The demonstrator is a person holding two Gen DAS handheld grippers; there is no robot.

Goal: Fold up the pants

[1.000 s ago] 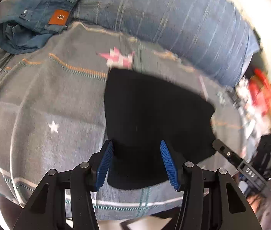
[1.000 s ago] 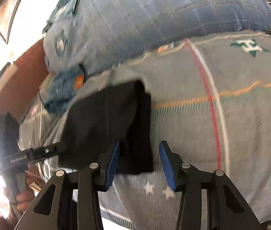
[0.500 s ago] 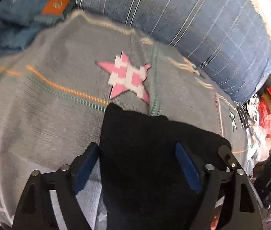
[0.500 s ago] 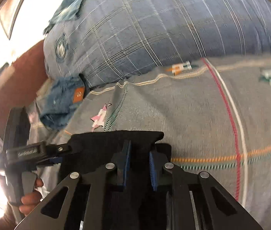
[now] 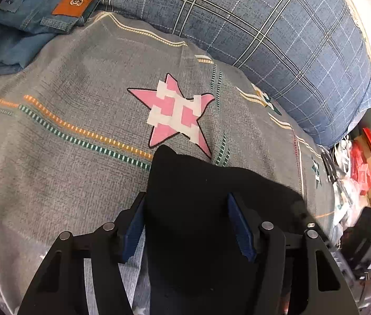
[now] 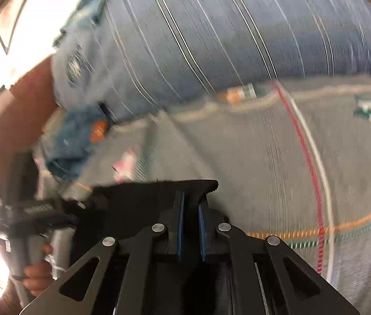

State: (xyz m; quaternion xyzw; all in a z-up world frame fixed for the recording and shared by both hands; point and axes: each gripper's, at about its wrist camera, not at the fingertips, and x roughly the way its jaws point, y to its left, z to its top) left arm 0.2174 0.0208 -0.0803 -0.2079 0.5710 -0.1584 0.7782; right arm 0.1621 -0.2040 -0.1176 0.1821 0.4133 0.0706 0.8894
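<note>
A bed covered with a grey blanket (image 5: 62, 173) carries everything. The blanket has a pink star (image 5: 175, 113) near its centre. Folded black pants (image 5: 201, 210) lie at 6 o'clock. Blue jeans (image 5: 28, 13) lie at 10 o'clock. A large blue checked pillow (image 5: 277, 26) lies from 12 to 2 o'clock.

We are in a home bedroom: a bed spread with a grey star-patterned cover (image 5: 62, 162), a big blue plaid pillow (image 5: 277, 26) along its far edge, folded jeans (image 5: 36, 8) at its far left corner, and household clutter (image 5: 361, 168) beside the bed's right edge.
</note>
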